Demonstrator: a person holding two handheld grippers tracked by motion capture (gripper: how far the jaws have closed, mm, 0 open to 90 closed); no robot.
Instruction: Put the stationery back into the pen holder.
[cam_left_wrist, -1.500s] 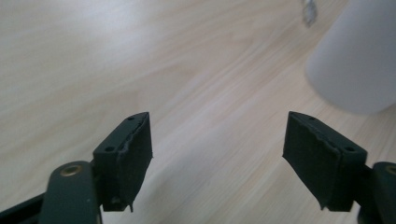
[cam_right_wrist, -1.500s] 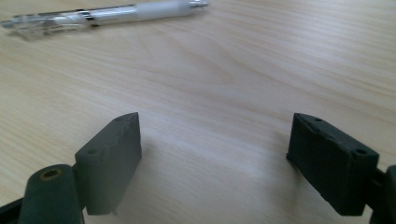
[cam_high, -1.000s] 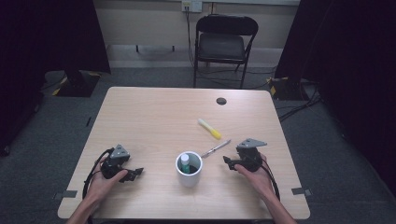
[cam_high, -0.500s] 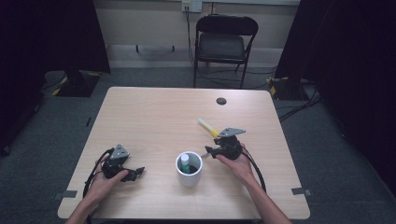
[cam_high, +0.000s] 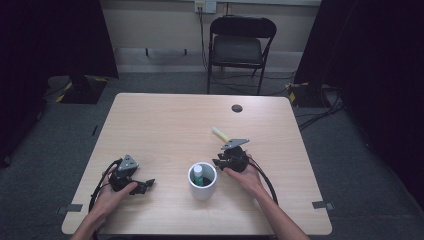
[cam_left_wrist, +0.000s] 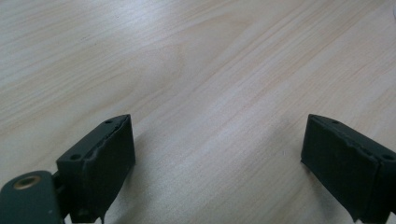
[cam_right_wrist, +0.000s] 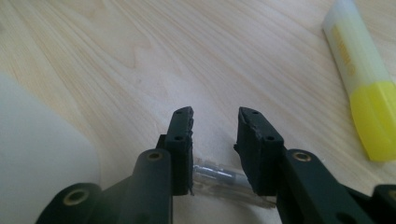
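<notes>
White cylindrical cup (cam_high: 202, 181) stands upright near the front middle of the light wooden tabletop (cam_high: 165, 125), with a green-and-white tube-like item (cam_high: 198, 173) standing inside it. Just right of the cup, the right gripper (cam_high: 220, 161) sits low over the tabletop in the person's right hand (cam_high: 243, 172). In the right gripper view its jaws stand a little apart, and a clear plastic pen-like stick (cam_right_wrist: 224, 179) lies across the gap between them near their base; whether the jaws press on it cannot be told. A yellow highlighter with a pale cap (cam_right_wrist: 362, 79) lies on the tabletop beyond the cup, just behind that gripper. Well left of the cup, the left gripper (cam_high: 145, 186) rests near the front edge, its jaws wide apart over bare wood.
</notes>
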